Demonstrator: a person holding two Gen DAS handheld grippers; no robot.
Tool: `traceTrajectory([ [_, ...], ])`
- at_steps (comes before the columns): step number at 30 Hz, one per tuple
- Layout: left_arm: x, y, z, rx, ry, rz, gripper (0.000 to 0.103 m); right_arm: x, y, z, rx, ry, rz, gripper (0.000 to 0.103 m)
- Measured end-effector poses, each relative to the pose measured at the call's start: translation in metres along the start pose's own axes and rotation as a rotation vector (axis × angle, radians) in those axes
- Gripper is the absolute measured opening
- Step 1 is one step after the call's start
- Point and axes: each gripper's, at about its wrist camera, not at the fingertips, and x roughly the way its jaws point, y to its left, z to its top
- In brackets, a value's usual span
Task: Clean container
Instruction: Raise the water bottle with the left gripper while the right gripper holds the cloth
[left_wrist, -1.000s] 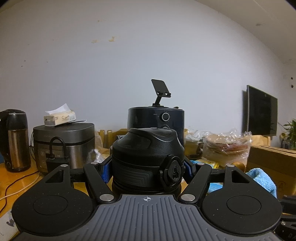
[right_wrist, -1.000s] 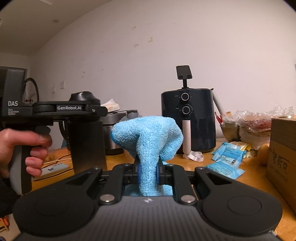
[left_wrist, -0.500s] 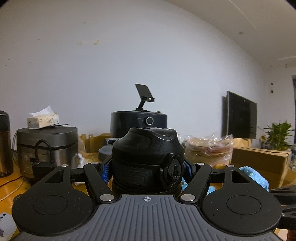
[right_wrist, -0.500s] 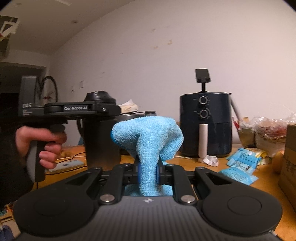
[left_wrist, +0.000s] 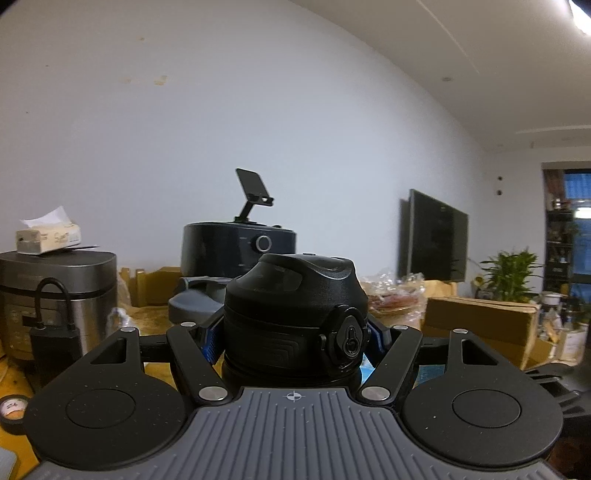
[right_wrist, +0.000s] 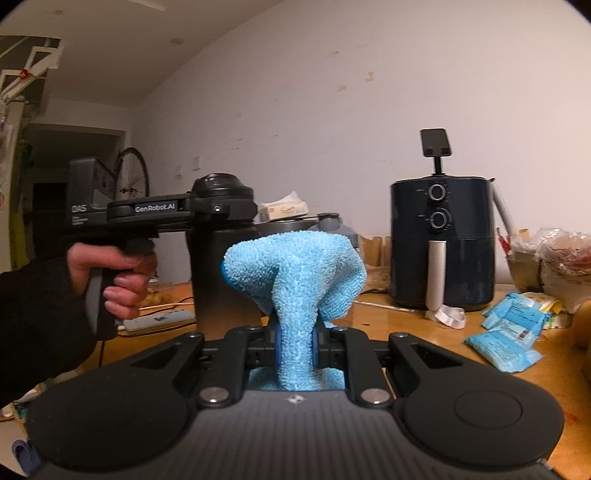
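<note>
My left gripper (left_wrist: 293, 338) is shut on a black flask (left_wrist: 295, 314), gripping it just below its lid and holding it upright. In the right wrist view the same flask (right_wrist: 221, 280) stands tall and dark at left of centre, held by the left gripper (right_wrist: 218, 210) in a person's hand. My right gripper (right_wrist: 295, 345) is shut on a light blue cloth (right_wrist: 295, 273), which bunches up above the jaws. The cloth sits just right of the flask body, close to it; I cannot tell whether they touch.
A wooden table (right_wrist: 406, 325) carries a dark air fryer (right_wrist: 441, 243) with a phone stand on top, blue packets (right_wrist: 509, 332), a rice cooker (left_wrist: 55, 291) with a tissue box, and a cardboard box (left_wrist: 480, 325). A TV (left_wrist: 432, 236) hangs on the right wall.
The left gripper has swung right with the flask; the kettle left its view and the TV and plant came further in. The right view panned left, so the flask now sits closer to the cloth.
</note>
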Motion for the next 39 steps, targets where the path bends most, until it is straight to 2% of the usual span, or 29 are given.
traceTrajectory([
  [13, -0.001, 0.021, -0.004, -0.005, -0.007, -0.140, 0.068, 0.013, -0.009, 0.000, -0.007, -0.007, 0.086, 0.008],
  [26, -0.003, 0.017, -0.005, 0.000, -0.007, -0.138, 0.068, 0.026, -0.017, -0.001, -0.015, -0.014, 0.172, 0.008],
  [39, -0.003, 0.018, -0.005, -0.011, -0.012, -0.135, 0.068, 0.022, -0.009, -0.003, -0.009, -0.013, 0.177, 0.008],
])
